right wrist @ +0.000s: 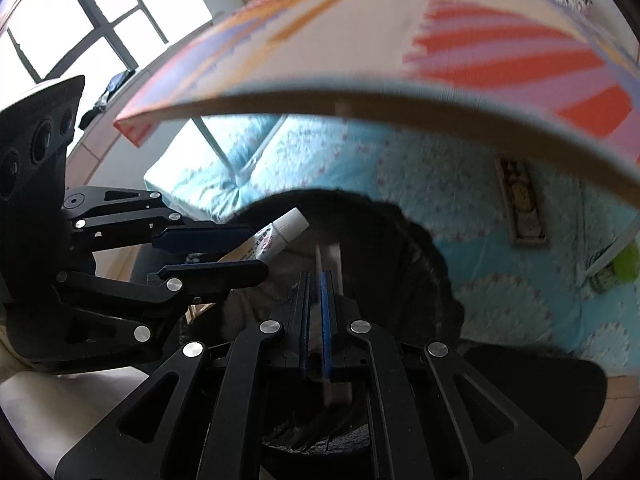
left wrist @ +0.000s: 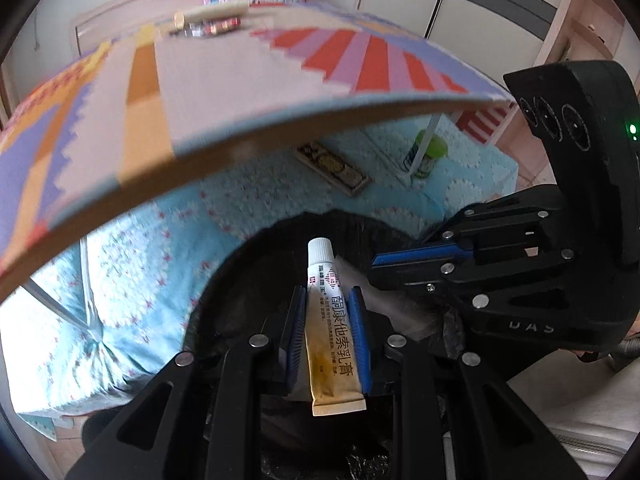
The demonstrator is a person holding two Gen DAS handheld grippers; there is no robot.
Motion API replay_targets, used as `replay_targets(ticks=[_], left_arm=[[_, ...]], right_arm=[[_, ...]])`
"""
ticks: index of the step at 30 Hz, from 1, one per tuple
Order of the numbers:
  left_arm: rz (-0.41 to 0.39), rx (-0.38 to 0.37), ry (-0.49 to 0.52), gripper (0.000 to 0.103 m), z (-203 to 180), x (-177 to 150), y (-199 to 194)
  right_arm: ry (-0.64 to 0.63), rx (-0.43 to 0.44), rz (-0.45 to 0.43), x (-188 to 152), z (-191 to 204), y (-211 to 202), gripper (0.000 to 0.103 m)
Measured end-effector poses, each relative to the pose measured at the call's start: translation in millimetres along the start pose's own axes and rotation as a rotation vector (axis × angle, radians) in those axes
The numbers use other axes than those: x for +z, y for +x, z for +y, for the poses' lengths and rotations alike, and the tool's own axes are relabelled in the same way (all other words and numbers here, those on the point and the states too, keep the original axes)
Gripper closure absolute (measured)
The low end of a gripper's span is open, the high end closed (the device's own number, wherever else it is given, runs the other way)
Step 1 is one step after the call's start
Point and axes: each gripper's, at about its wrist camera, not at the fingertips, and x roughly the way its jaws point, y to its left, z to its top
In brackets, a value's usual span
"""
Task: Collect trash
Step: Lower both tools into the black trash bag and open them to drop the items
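Left to right, from the left wrist view: patterned bench point(left wrist: 224, 92) overhead, flat board with pale wooden edge, top covered in blocky orange, lilac and red print. Beneath it, quilted turquoise bedspread point(left wrist: 132, 264), soft, dotted with small stars. At centre, black bin bag point(left wrist: 256, 264), crinkled film, mouth rounded and open. Directly above that mouth, left gripper point(left wrist: 326, 336) with blue ribbed pads clamped on ointment tube point(left wrist: 330, 320): flattened metal-look body, white ribbed screw cap, yellowed crimped tail. Jaws narrowly parted, pressing both sides of tube. Further right, right gripper point(right wrist: 315, 320), jaws closed tight on a thin, pale flat strip point(right wrist: 330, 264), possibly card or wrapper; blur prevents firmer identification. Strip also over the bag mouth. Far right on bedspread, flat ornate box point(left wrist: 332, 168) and green-capped bottle point(left wrist: 428, 156).
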Motion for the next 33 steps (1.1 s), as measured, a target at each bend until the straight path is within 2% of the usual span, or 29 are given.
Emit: replay_targets(ticks=[8, 17, 27, 31, 33], left_arm=[[0.091, -0.018, -0.037, 0.082, 5.8, -16.5, 36.3], [0.123, -0.002, -0.091, 0.08, 15.9, -15.9, 45.2], [0.087, -0.002, -0.094, 0.08, 13.4, -13.2, 23.6], [0.058, 0.012, -0.084, 0.08, 11.9, -10.3, 9.7], [0.044, 0.015, -0.081, 0.08, 11.8, -9.1, 1.2]], right_arm=[[0.031, 0.002, 0.06, -4.8, -10.5, 22.6, 0.097], [0.053, 0.012, 0.061, -3.9, -14.5, 23.1, 0.097], [0.043, 0.007, 0.027, -0.5, -13.5, 10.8, 0.096], [0.037, 0.005, 0.004, 1.0, -11.6, 2.9, 0.083], [0.027, 0.004, -0.006, 2.3, -9.1, -0.9, 0.083]])
